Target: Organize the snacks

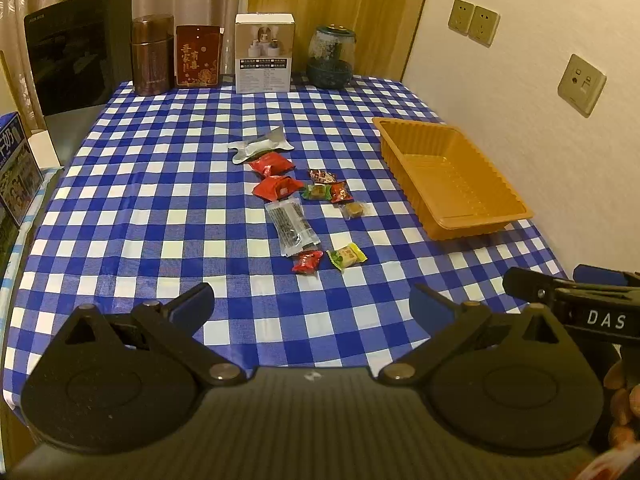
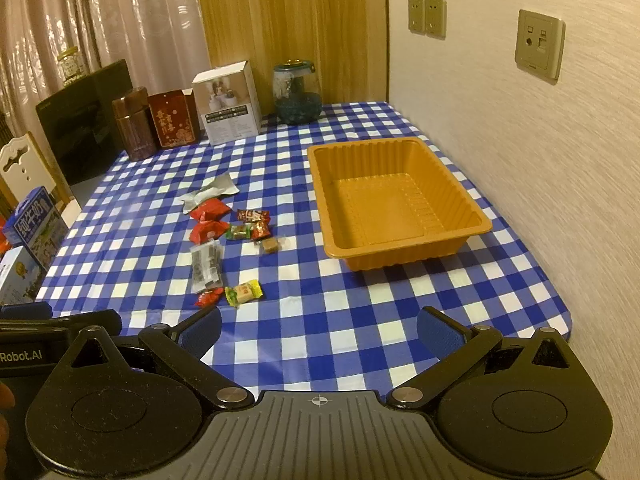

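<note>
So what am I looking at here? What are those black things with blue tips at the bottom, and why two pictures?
Those are hand-held tongs, one in each of a person's hands; there is no robot arm. Each carries a wide-angle camera looking forward along its two fingers, so you get one picture per hand. The left tongs and the right tongs both stand open and hold nothing. Below them is a table with a blue checked cloth. On it lie small wrapped snacks, such as a yellow-green candy and a red packet, beside an orange tray with nothing in it. Tins, boxes and a glass jar stand along the far edge.
</note>
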### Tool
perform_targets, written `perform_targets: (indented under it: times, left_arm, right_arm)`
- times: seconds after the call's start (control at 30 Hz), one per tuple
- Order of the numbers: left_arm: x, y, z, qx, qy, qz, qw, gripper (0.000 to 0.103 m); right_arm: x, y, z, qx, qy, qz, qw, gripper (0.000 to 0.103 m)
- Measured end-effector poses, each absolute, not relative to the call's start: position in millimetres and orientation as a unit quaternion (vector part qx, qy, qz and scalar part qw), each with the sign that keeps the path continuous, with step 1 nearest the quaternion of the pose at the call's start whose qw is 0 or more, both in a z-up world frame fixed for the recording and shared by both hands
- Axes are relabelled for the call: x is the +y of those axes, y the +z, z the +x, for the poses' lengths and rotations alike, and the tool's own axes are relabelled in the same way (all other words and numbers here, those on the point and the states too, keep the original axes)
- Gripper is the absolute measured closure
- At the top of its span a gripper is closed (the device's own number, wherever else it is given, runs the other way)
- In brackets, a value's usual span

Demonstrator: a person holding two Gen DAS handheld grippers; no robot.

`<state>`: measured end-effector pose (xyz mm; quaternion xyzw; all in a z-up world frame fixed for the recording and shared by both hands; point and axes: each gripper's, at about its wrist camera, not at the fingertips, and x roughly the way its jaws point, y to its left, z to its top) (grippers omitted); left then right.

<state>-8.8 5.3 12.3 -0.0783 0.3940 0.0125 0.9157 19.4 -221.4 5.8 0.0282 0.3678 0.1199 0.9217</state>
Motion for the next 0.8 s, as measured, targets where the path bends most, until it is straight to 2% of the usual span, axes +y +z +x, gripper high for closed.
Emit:
perform_targets:
  times: [0.8]
  left_arm:
    - [4.2, 12.2, -9.3, 0.394, 0.012, -0.079, 0.915, 0.000]
  right_arm:
    - [-220.1, 6.4, 18.4, 0.367, 0.120, 0.028, 0.922, 0.000]
